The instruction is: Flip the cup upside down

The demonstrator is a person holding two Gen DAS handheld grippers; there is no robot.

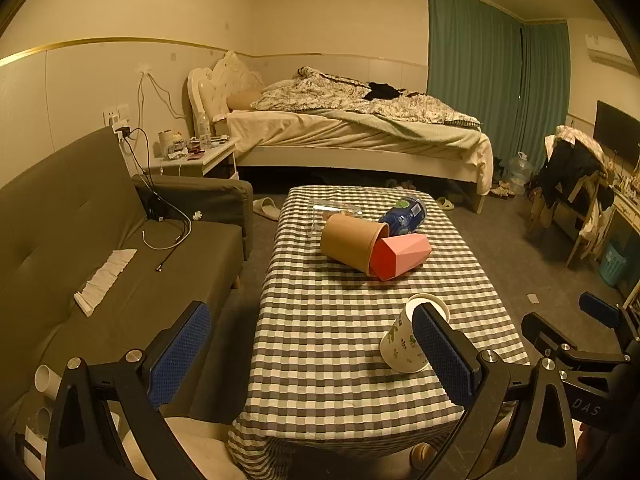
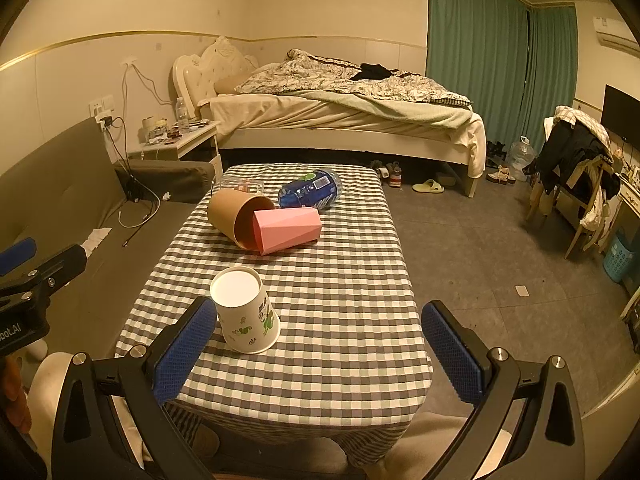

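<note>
1. I am holding my left claw [image 1: 312, 354] wide open above the near end of the tabletop [image 1: 340, 360], gripping nothing.
2. I am holding my right claw [image 2: 320, 346] wide open too, also gripping nothing.
3. The paper cup [image 2: 245, 309] is standing upside down on the checked cloth near the front edge, its white base facing up, free of both claws.
4. Farther back, a brown tub [image 2: 236, 216] is lying on its side with a pink cup [image 2: 288, 228] touching its mouth.
5. A blue bottle [image 2: 310, 190] is lying just behind them.
</note>
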